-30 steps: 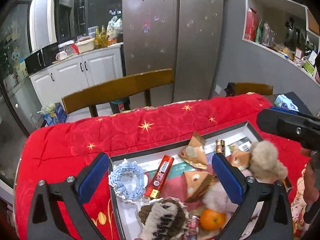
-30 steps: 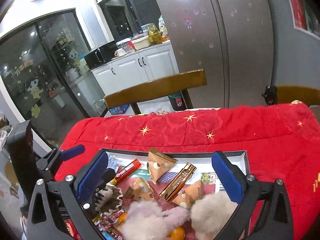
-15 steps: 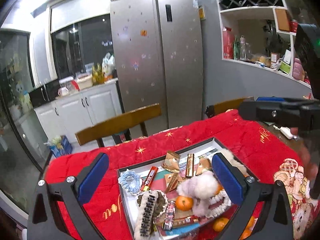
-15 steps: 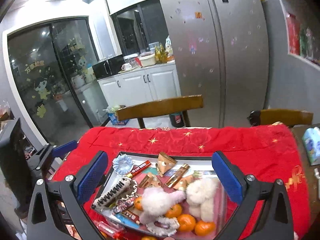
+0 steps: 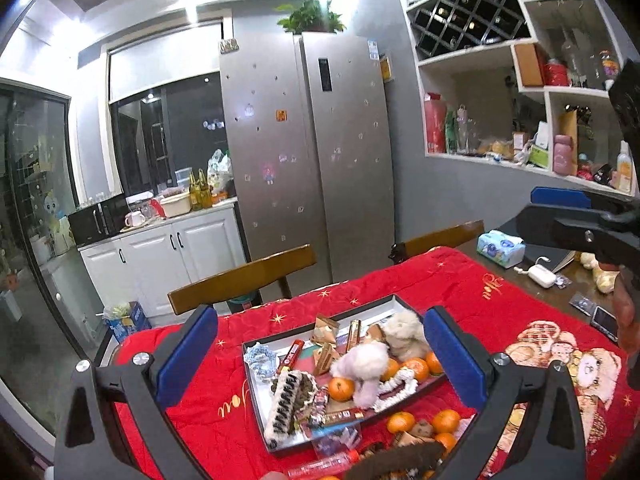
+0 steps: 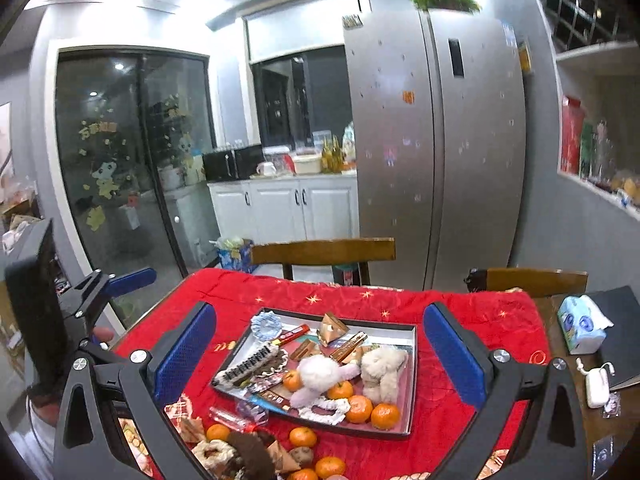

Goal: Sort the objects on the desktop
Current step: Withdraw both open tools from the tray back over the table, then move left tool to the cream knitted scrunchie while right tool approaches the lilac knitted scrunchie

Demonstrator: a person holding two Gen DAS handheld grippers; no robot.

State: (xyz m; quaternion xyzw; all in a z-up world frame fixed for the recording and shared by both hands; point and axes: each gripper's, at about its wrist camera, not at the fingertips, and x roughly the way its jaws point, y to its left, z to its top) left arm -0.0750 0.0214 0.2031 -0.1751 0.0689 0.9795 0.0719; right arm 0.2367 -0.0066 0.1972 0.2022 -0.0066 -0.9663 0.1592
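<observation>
A shallow dark-rimmed tray (image 5: 362,307) (image 6: 412,384) lies on the red cloth, filled with plush toys (image 5: 366,364) (image 6: 382,366), oranges (image 6: 384,416), snack packets, a red snack bar (image 5: 291,356), a blue knitted ring (image 5: 260,358) and a hair clip (image 6: 248,364). More oranges (image 5: 400,422) (image 6: 302,436) and snacks lie loose in front of it. My left gripper (image 5: 320,354) and right gripper (image 6: 320,354) are both open and empty, held high above the tray. Each gripper shows at the edge of the other's view.
Two wooden chairs (image 6: 324,252) (image 5: 440,238) stand at the table's far side. A tissue pack (image 6: 580,326), a white charger (image 6: 596,388) and a dark notebook lie on the bare table to the right. A fridge and cabinets stand behind.
Both grippers have risen and pulled back from the tray, so the whole tray and the loose items in front of it show now. Both stay open.
</observation>
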